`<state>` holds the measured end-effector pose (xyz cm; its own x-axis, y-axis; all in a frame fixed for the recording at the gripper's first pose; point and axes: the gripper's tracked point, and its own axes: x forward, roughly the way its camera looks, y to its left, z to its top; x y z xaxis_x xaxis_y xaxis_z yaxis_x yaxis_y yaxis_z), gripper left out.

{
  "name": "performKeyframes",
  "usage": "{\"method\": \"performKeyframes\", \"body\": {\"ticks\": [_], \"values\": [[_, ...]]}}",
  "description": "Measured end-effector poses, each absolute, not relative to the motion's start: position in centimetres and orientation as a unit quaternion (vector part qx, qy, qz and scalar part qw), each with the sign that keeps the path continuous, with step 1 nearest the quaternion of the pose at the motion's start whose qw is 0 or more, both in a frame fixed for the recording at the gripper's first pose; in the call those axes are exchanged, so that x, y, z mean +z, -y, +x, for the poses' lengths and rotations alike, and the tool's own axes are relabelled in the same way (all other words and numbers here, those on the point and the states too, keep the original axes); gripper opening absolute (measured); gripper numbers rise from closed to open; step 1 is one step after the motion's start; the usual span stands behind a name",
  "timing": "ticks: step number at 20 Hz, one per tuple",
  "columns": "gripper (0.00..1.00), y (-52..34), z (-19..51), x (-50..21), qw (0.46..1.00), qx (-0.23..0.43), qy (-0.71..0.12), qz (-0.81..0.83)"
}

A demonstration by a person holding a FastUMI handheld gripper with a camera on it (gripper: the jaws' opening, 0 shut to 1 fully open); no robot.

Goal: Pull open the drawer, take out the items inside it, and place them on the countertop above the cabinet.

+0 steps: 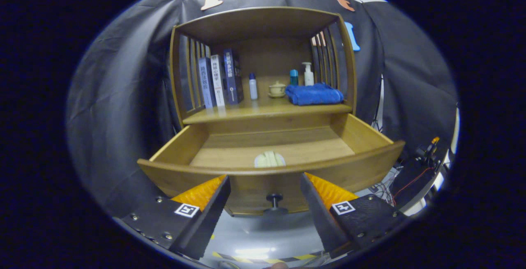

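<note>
The wooden drawer of the cabinet stands pulled out toward me. Inside it, close behind the front panel, lies a pale ribbed item, partly hidden by the panel. The dark round knob sits on the drawer front, just ahead of my fingers and between them. My gripper is open with nothing between its fingers, slightly back from the knob. The countertop above the drawer holds books, bottles, a small cup and a cloth.
On the countertop stand three books at the left, a white bottle, a small lidded cup, a blue-capped bottle, a pump bottle and a folded blue towel. Slatted sides and a roof enclose the shelf. Cables and equipment lie at the right.
</note>
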<state>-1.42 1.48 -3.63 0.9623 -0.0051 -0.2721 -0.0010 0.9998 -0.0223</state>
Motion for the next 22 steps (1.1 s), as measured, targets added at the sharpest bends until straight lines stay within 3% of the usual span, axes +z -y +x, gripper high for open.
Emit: {"method": "performKeyframes", "body": {"ticks": [9,22], "values": [[1.00,-1.0,6.8,0.3,0.980,0.011,-0.196,-0.033],[1.00,0.3,14.0,-7.9,0.928,0.008,-0.370,-0.038]]}}
